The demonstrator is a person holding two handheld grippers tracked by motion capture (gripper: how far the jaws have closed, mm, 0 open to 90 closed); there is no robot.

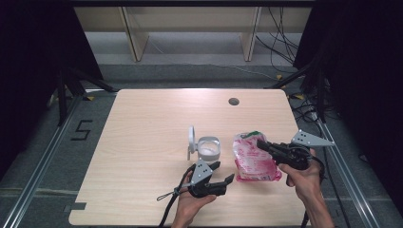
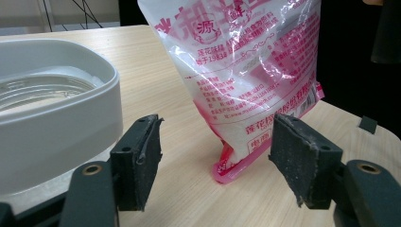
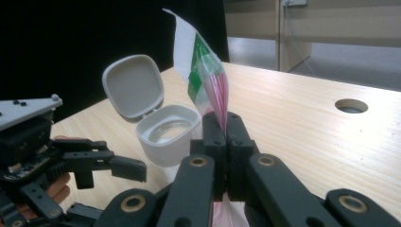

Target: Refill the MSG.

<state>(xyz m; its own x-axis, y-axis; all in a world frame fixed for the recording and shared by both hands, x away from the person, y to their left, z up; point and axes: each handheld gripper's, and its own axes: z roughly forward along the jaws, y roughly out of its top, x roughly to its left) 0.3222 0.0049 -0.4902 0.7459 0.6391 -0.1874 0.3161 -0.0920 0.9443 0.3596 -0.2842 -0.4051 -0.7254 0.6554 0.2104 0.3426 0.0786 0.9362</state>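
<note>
A pink and clear bag of white grains (image 1: 254, 160) lies right of centre on the wooden table (image 1: 142, 142), its lower end resting on the wood. My right gripper (image 1: 261, 144) is shut on the bag's top edge; in the right gripper view the jaws (image 3: 227, 130) pinch the green and pink seal (image 3: 208, 78). A white tub (image 1: 209, 149) with its hinged lid (image 1: 191, 138) standing open sits just left of the bag. My left gripper (image 1: 223, 172) is open near the front, in front of the tub, aimed at the bag's bottom corner (image 2: 227, 165), with its pads (image 2: 139, 161) apart from it.
A round cable hole (image 1: 233, 101) sits in the table's far right part. Wooden shelf legs (image 1: 135, 40) and cables lie on the floor beyond. Black stands flank both table sides. The tub's wall (image 2: 52, 118) is close to the left jaw.
</note>
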